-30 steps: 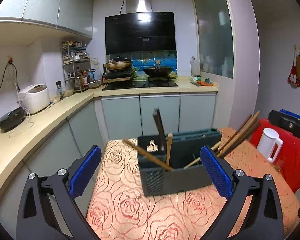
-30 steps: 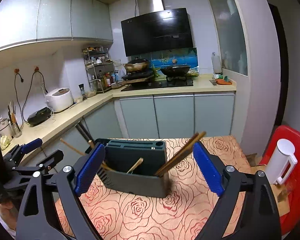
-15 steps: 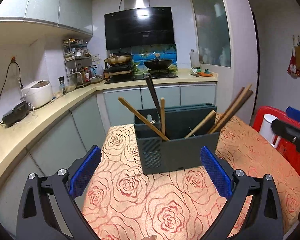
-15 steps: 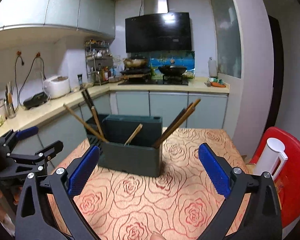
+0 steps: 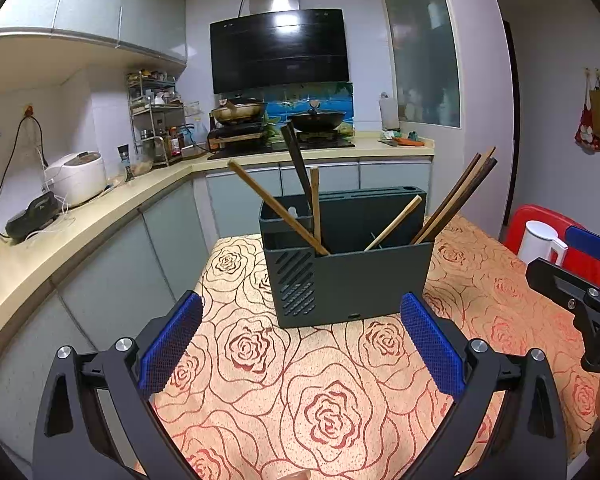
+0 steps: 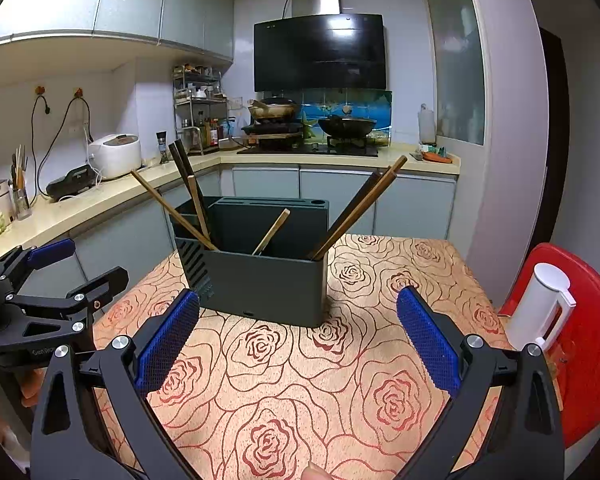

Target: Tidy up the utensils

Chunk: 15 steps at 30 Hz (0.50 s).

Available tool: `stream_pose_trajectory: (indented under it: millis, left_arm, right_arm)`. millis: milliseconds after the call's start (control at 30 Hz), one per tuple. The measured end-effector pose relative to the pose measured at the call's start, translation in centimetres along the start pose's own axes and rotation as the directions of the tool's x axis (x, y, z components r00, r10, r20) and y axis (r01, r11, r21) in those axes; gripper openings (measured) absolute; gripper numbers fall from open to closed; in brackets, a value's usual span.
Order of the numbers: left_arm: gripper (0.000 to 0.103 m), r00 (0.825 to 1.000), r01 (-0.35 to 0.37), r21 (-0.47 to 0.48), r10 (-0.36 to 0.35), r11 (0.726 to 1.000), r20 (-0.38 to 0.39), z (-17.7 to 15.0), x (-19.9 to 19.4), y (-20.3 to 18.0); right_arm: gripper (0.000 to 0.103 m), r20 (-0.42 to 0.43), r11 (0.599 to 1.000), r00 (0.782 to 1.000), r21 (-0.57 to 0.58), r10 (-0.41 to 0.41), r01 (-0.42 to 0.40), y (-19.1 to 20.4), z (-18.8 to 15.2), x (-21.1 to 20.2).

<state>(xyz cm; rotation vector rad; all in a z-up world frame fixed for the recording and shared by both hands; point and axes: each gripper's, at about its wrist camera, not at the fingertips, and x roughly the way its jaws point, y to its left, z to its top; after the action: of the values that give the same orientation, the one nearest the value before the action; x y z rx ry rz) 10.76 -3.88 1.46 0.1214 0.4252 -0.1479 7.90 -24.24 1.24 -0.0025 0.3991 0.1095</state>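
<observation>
both grippers, left gripper (image 5: pixel 300 344) and right gripper (image 6: pixel 298 338), dropped nearer the utensil holder (image 5: pixel 350 256) (jaws spread, empty).

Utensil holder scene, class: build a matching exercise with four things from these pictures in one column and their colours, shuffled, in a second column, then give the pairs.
Things
1. utensil holder
2. kettle
3. chair
4. pads of the left tongs

Colours
A. blue
B. red
C. dark grey
D. white

Pairs: 1-C, 2-D, 3-B, 4-A
</observation>
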Motion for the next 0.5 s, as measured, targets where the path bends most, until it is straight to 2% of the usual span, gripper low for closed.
stream_pose_trajectory:
  millis: [500]
  left_arm:
    - [0.096,0.999,-0.024,-0.034,0.023,0.999,-0.024,-2.6,0.7,0.7]
  right_arm:
    - [0.096,-0.019,0.999,0.999,0.018,0.036,-0.036,1.0,-2.0,0.9]
